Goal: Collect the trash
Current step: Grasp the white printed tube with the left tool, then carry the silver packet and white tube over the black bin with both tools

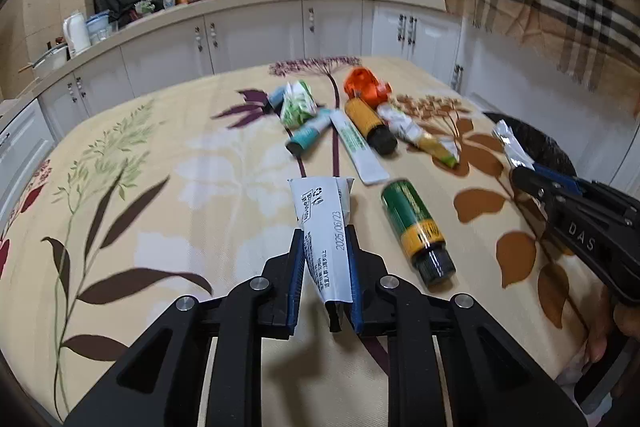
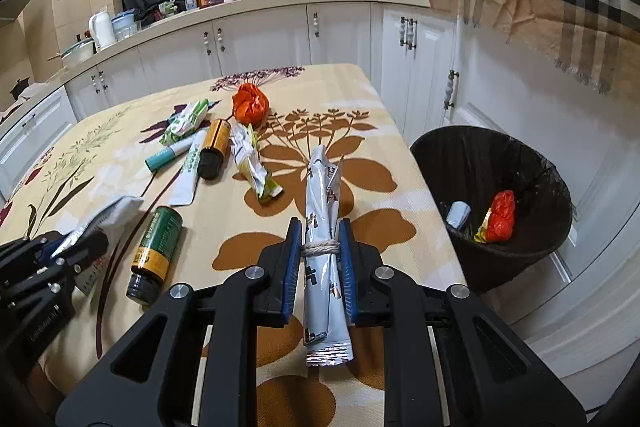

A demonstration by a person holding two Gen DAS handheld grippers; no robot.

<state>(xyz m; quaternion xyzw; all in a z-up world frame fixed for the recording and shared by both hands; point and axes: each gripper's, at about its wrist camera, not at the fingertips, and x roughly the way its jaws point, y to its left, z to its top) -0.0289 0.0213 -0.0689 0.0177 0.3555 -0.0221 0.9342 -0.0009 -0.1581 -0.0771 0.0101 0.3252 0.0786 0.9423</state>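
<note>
Your left claw (image 1: 322,263) clamps the white tube (image 1: 320,227); your right claw (image 2: 318,259) pinches the tied sachet (image 2: 322,227) (bin (image 2: 472,147) alongside, ready for dropping).

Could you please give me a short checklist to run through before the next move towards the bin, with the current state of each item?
1. Left tool closed on the white tube: ok, the pads press on both its sides.
2. Right tool closed on the silver rolled packet: ok, gripped at its string tie.
3. Black bin open and has room: ok, only a few items lie inside.
4. Bin within the right tool's reach: cannot tell, though it stands beside the table edge.
5. Green bottle clear of both tools: ok, it lies between them, untouched.
</note>
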